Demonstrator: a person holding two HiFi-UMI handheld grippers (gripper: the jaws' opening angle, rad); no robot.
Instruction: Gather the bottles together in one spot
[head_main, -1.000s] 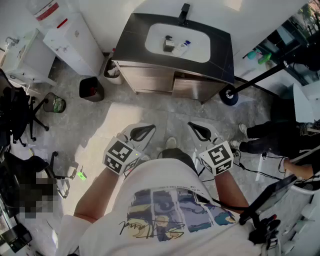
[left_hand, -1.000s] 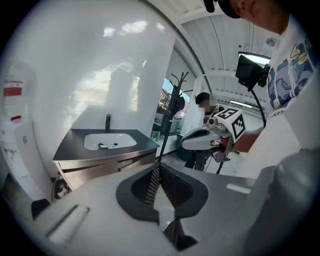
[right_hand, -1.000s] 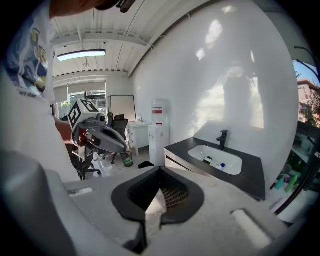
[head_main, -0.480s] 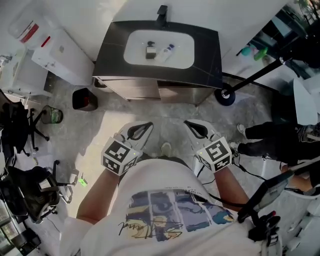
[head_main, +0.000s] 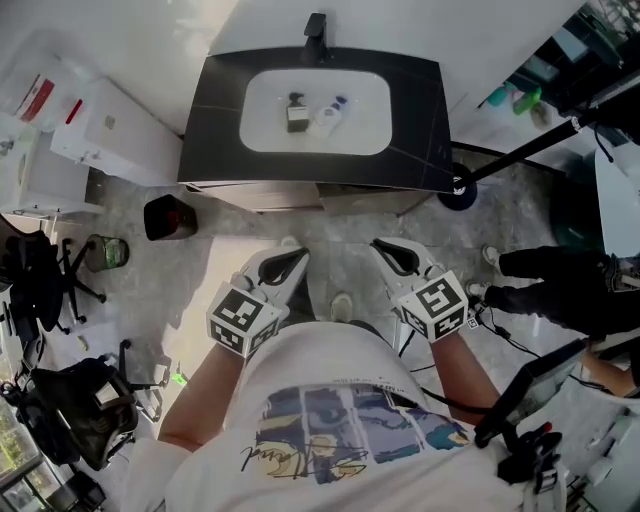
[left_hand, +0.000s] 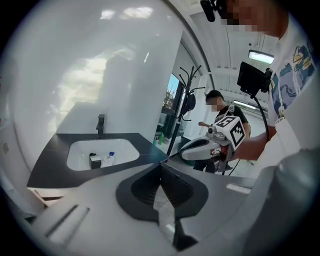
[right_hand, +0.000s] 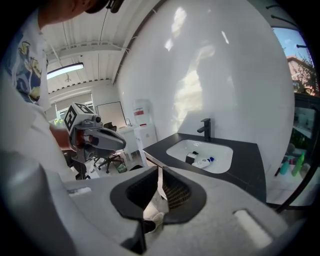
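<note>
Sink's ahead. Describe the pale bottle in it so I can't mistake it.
Find the black counter against the white wall, with a white basin sunk in it below the black tap. In the basin, the white bottle is the right one in the head view: lying down, blue-capped, unlike the dark squarish bottle beside it.

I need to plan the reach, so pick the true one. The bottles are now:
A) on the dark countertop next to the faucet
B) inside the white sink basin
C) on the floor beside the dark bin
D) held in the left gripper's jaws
B: the head view shows the dark bottle and the white bottle with a blue cap side by side inside the white basin.
</note>
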